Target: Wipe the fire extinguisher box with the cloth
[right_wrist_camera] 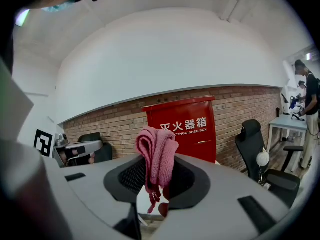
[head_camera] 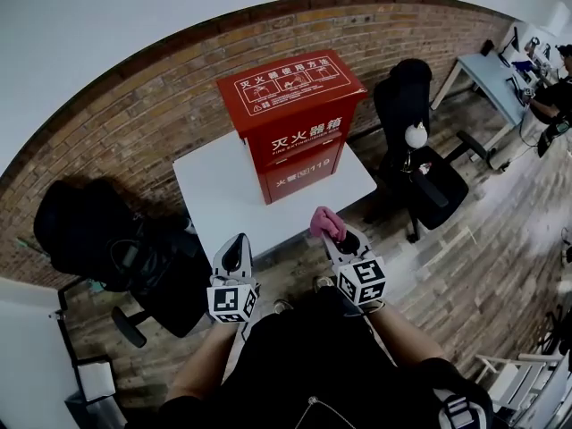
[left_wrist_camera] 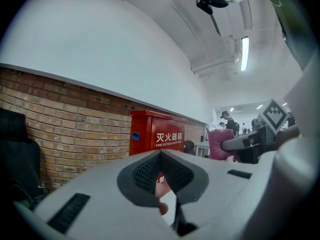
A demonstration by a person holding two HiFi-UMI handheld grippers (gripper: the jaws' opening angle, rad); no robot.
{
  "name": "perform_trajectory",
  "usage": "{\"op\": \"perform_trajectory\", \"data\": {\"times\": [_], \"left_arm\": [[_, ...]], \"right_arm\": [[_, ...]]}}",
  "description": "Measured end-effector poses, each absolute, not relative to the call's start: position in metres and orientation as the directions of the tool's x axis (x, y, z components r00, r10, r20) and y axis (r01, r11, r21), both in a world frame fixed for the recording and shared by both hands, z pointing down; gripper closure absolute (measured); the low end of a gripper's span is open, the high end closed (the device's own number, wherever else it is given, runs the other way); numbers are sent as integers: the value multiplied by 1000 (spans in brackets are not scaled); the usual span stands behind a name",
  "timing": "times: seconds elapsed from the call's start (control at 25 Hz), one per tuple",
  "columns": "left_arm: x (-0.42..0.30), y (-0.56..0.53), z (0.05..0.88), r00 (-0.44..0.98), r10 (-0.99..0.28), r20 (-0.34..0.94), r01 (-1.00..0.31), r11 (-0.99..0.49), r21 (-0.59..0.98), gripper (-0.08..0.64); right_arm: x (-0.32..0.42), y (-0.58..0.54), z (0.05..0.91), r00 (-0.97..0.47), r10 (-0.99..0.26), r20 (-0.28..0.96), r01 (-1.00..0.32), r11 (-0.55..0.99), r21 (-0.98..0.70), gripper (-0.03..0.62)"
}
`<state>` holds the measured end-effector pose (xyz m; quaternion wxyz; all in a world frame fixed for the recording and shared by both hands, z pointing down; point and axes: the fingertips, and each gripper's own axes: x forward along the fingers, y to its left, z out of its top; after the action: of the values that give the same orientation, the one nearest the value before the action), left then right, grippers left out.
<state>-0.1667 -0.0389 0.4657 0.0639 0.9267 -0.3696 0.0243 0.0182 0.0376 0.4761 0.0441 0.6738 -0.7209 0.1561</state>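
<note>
Here, cloth [right_wrist_camera: 157, 151] sits pinched between right fingers [right_wrist_camera: 131, 176].

Red fire extinguisher box [head_camera: 293, 123] upright on table, pink cloth [right_wrist_camera: 157, 156] bunched.

We have the table [head_camera: 214, 195] straight ahead of us, with the brick wall [head_camera: 134, 123] behind it. The fire extinguisher box [head_camera: 290, 119] stands upright on the far right part of the table, its back to the wall; we cannot tell whether it touches the bricks. Our left gripper [head_camera: 235, 244] hangs at the table's near edge, left of the box. Our right gripper [head_camera: 334, 232] is at the table's near right corner, in front of the box, with the cloth [head_camera: 326, 222] between its jaws. One chair [head_camera: 89, 231] stands left of the table and another chair [head_camera: 416, 150] right of it. Beyond that second chair, at the far right, is a desk [head_camera: 492, 74].
</note>
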Motion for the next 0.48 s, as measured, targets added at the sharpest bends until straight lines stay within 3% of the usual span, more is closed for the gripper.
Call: {"op": "perform_trajectory", "data": {"times": [0.48], "left_arm": [[-181,-30,469,740,-668,83,-673,-732,109,541]], "right_arm": [[12,44,482,-55,-962,269,-987,11,-162,482]]}}
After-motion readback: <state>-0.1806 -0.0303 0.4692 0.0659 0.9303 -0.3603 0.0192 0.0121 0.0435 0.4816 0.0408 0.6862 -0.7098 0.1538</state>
